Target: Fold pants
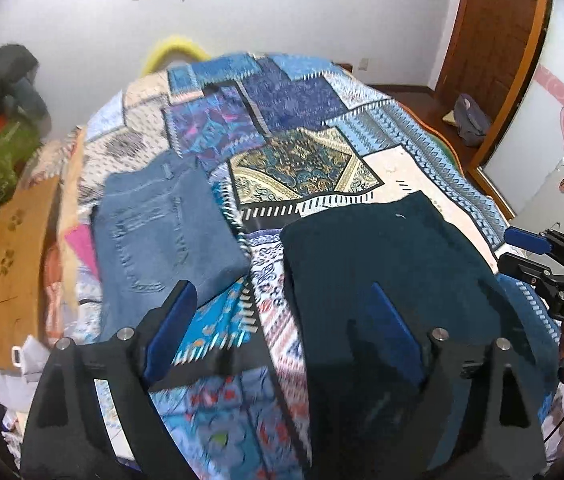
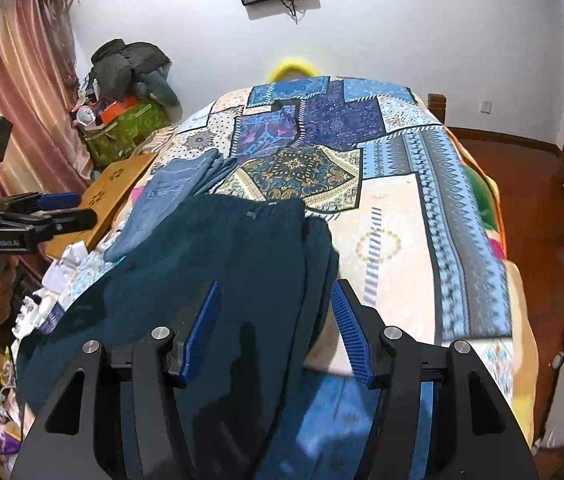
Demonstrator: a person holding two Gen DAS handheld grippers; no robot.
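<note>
Lying folded on the patchwork-quilted bed (image 1: 393, 168), dark teal fabric pants (image 1: 385, 248), with folded light-blue denim jeans (image 1: 162, 224) resting just beside on the left. Hovering over the near edge, left gripper (image 1: 282, 320) with jaws spread open, holding nothing. Straddling the teal pants' right edge, right gripper (image 2: 276, 320) with jaws likewise parted, not clamping. Crowding the bed's left side: tan wooden board (image 2: 110, 196), green bag (image 2: 126, 128) heaped with dark clothing, pink curtain (image 2: 14, 80).

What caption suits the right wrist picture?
Open right gripper above dark teal pants on a patchwork bedspread, folded jeans beyond.
</note>
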